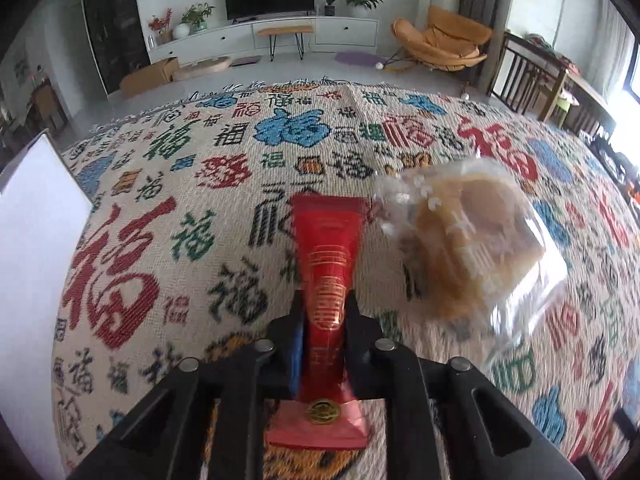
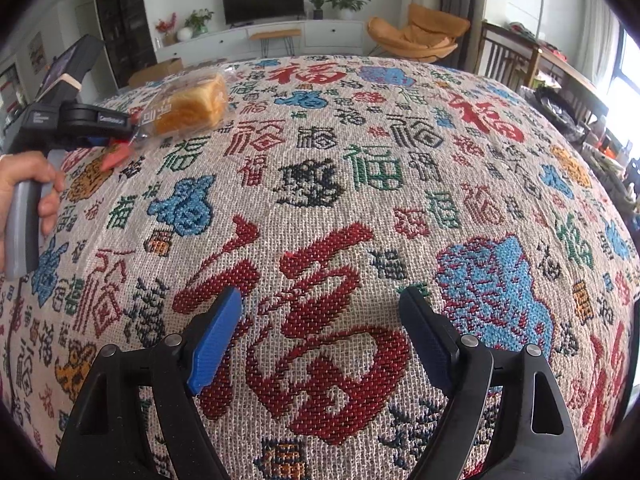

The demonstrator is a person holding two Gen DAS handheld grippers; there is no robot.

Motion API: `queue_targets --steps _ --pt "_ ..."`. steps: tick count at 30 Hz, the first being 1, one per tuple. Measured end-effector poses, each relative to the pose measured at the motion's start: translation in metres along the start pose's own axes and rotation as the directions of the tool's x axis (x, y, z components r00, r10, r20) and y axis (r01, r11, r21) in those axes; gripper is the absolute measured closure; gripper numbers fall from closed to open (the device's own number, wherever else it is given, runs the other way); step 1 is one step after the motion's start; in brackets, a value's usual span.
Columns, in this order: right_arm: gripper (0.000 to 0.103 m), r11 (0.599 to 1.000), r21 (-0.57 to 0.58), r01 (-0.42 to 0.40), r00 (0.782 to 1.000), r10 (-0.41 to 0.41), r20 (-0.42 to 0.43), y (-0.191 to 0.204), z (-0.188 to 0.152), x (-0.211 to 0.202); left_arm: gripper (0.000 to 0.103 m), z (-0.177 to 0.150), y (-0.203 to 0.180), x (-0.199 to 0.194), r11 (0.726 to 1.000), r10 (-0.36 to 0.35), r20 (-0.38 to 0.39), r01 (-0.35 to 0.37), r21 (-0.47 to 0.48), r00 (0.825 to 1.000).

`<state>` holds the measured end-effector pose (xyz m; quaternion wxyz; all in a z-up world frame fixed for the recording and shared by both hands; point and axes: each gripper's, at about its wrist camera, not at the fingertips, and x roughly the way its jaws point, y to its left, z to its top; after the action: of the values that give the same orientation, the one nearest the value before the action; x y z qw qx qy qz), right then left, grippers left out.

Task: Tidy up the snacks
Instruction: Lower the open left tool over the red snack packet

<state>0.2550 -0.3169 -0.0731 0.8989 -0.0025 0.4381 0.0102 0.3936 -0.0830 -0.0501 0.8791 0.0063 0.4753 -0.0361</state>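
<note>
A long red snack packet [image 1: 326,264] with gold print lies lengthwise on the patterned cloth [image 1: 200,208]. My left gripper [image 1: 323,304] is shut on the packet's middle, its black fingers pinching both sides. Just right of it lies a clear bag of sliced bread [image 1: 472,240], blurred. In the right wrist view the left gripper [image 2: 120,136] sits at the far left, held by a hand [image 2: 28,184], with the red packet [image 2: 114,158] in it and the bread bag [image 2: 188,106] beyond. My right gripper [image 2: 320,316] hovers open over bare cloth [image 2: 320,184], nothing between its blue pads.
A white box or board [image 1: 36,240] stands at the left edge of the cloth. Beyond the far edge are a TV cabinet [image 1: 280,36], an orange chair [image 1: 440,44] and a dark wooden table [image 1: 540,76] at the right.
</note>
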Motion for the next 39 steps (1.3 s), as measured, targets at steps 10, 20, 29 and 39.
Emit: queue_targets --steps 10,20,29,39 --pt "0.019 1.0 0.0 0.0 1.0 0.0 0.0 0.0 0.0 0.0 0.087 -0.096 0.043 -0.094 0.987 -0.137 -0.065 0.142 0.075 0.988" --pt "0.019 1.0 0.007 -0.007 1.0 0.007 0.003 0.0 0.0 0.0 0.022 -0.157 0.047 -0.095 1.0 -0.001 0.071 -0.001 0.018 0.997" --pt "0.018 1.0 0.002 -0.001 1.0 0.001 0.001 -0.001 0.0 0.001 0.0 -0.153 0.057 -0.086 0.998 0.051 0.041 -0.05 -0.04 0.998" --pt "0.018 1.0 0.003 -0.002 1.0 0.002 0.001 -0.001 0.0 0.001 0.0 -0.152 0.057 -0.084 0.998 0.05 0.041 -0.048 -0.042 0.998"
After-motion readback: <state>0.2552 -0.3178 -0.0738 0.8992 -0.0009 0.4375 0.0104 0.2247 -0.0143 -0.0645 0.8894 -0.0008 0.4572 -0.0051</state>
